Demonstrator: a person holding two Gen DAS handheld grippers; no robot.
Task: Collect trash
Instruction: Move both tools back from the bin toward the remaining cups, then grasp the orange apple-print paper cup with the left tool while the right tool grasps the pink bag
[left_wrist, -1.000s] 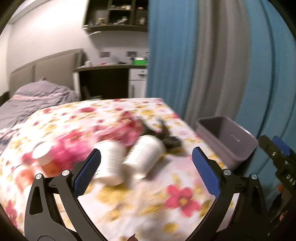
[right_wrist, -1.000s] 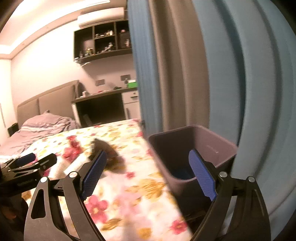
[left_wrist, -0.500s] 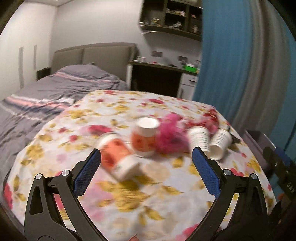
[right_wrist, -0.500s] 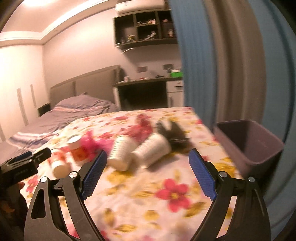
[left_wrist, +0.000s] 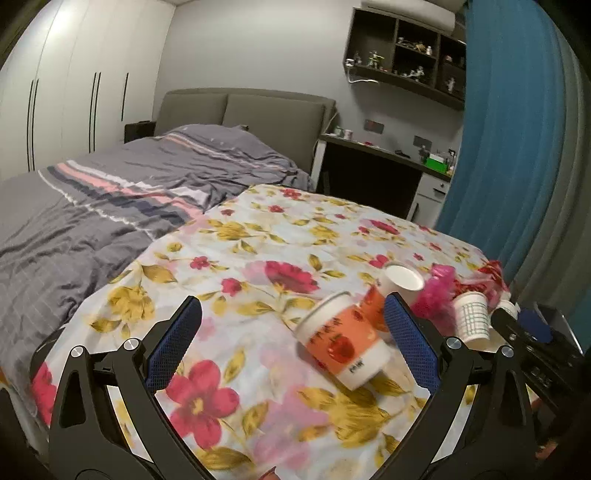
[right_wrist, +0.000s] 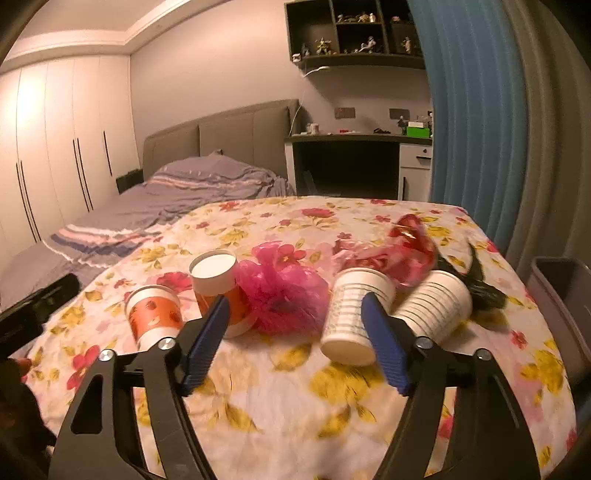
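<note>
Both views had swung from the bin (right_wrist: 565, 306) to the cups (right_wrist: 356, 314), the left hand-held gripper (left_wrist: 293, 343) and right hand-held gripper (right_wrist: 295, 341) wide open and empty, collection not yet begun.

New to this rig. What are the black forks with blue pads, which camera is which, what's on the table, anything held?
No robot arm here: a person holds one two-finger gripper in each hand. Each picture comes from a fisheye camera on a gripper, looking forward along its fingers.

The left wrist view shows the left gripper; the right wrist view shows the right gripper. Both are open and hold nothing.

On the floral cloth lies the trash: two orange paper cups, one nearer the left gripper and one behind it, a pink plastic bag, two white ribbed paper cups on their sides, a red wrapper and something dark and crumpled. A grey bin sits at the right edge.
</note>
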